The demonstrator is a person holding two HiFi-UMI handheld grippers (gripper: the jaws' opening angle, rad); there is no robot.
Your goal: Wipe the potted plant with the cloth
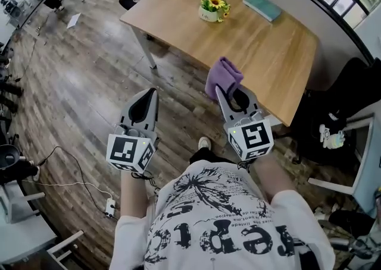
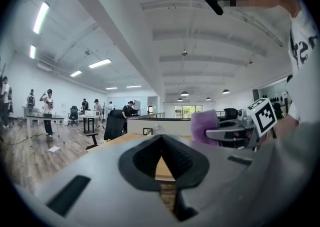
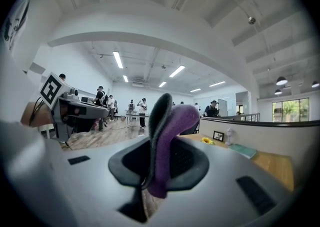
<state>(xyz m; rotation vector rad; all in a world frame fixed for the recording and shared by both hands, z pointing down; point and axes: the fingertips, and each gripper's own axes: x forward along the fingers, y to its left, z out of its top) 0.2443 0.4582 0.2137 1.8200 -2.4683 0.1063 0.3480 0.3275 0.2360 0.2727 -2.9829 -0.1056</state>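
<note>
The right gripper [image 1: 222,92] has its jaws closed on a purple cloth [image 1: 223,75], and the cloth stands up folded between them. The left gripper [image 1: 151,93] is fully closed, with nothing between its jaws. Both are over the wooden floor [image 1: 89,84], in front of the near edge of the table [image 1: 268,60]. The potted plant [image 1: 212,8], with a yellow flower, stands near the left end of the table, well apart from the cloth.

Two in play, left gripper [image 1: 153,91] and right gripper [image 1: 221,88]; one purple cloth [image 1: 224,75] between the right's jaws; one potted plant [image 1: 212,8] ahead; one table [image 1: 268,55].
</note>
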